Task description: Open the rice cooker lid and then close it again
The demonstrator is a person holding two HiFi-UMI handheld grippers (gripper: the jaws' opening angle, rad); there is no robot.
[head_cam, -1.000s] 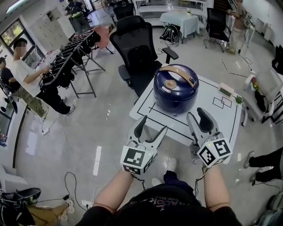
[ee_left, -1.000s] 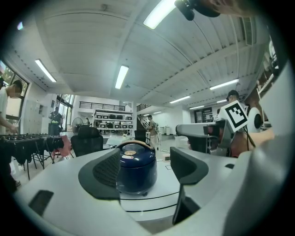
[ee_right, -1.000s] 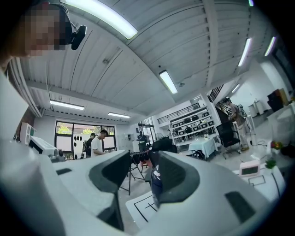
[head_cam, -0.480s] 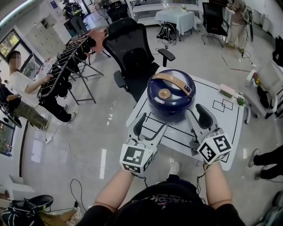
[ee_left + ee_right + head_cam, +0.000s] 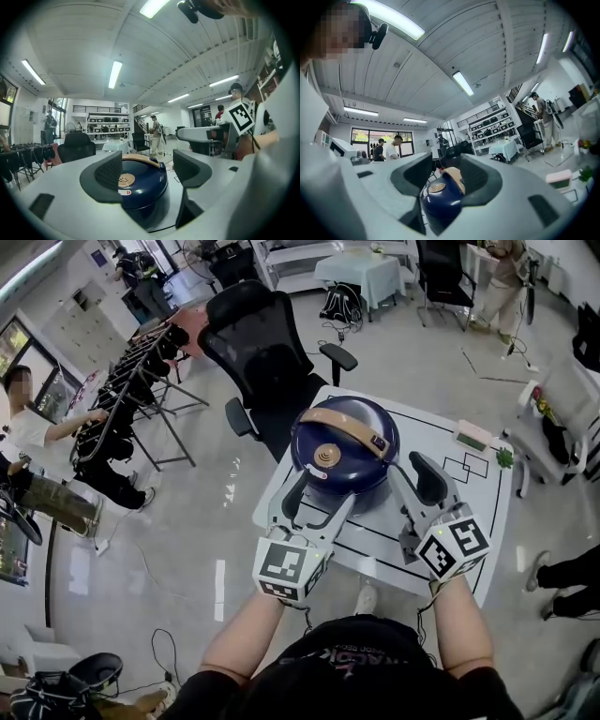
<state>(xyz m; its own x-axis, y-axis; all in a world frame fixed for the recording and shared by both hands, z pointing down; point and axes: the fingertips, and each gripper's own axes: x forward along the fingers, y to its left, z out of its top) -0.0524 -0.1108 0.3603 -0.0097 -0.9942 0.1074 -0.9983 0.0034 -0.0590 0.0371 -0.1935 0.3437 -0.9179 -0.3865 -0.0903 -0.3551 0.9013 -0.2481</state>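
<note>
The person is holding both grippers out over the table's (image 5: 476,521) near edge, one on each side of the cooker (image 5: 349,463). The cooker is sitting by the table's left edge, its lid down and its tan handle (image 5: 343,427) lying across the top.

The left gripper (image 5: 319,503) is pointing at the cooker's near left side. In the left gripper view its jaws are standing wide apart and gripping nothing, with the cooker showing in the gap just ahead of them.

The right gripper (image 5: 413,483) is hanging just beside the cooker's right side. In the right gripper view its jaws are likewise gaping with nothing clamped, and the cooker is showing low between them, farther off. Whether either gripper is touching the cooker's shell is not clear.

A small box (image 5: 472,435) and a bit of greenery (image 5: 504,457) are lying near the table's far right corner. A black chair (image 5: 255,345) is standing just beyond the table's left edge.
</note>
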